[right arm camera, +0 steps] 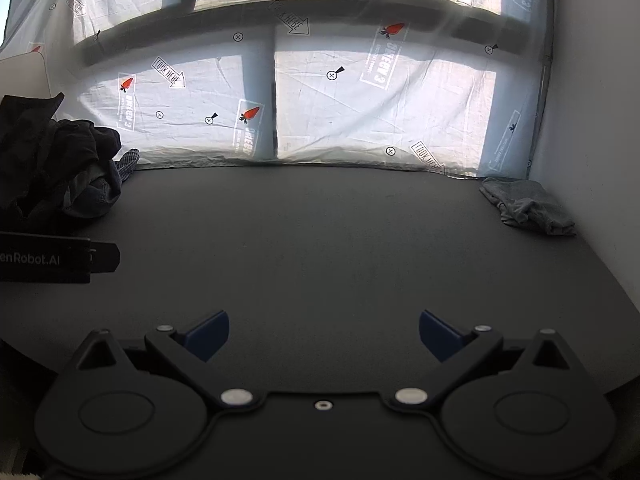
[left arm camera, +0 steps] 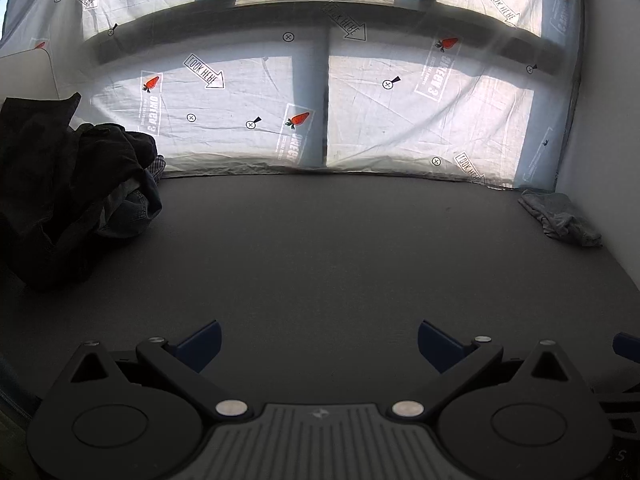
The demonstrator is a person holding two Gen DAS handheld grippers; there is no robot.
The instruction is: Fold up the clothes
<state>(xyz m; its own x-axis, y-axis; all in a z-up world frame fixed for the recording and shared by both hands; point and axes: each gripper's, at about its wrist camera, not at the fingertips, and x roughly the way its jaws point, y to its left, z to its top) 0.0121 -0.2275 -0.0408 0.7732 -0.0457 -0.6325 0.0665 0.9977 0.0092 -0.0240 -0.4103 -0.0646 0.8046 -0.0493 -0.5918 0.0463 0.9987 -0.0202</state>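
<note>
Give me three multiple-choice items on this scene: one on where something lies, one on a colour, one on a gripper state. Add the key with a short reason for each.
1. Where does the pile of dark clothes lie on the table?
A. far left
B. far right
C. centre

2. What colour is the small crumpled garment at the far right corner?
A. red
B. grey
C. yellow

3. How does the left gripper stand?
A. shut on a shirt
B. shut on nothing
C. open, holding nothing

Key: 1 A, the pile sits at the left edge in both views; 2 B, its cloth is plain grey by the white wall; 3 C, its blue fingertips stand wide apart over bare table. The right gripper is open too.
</note>
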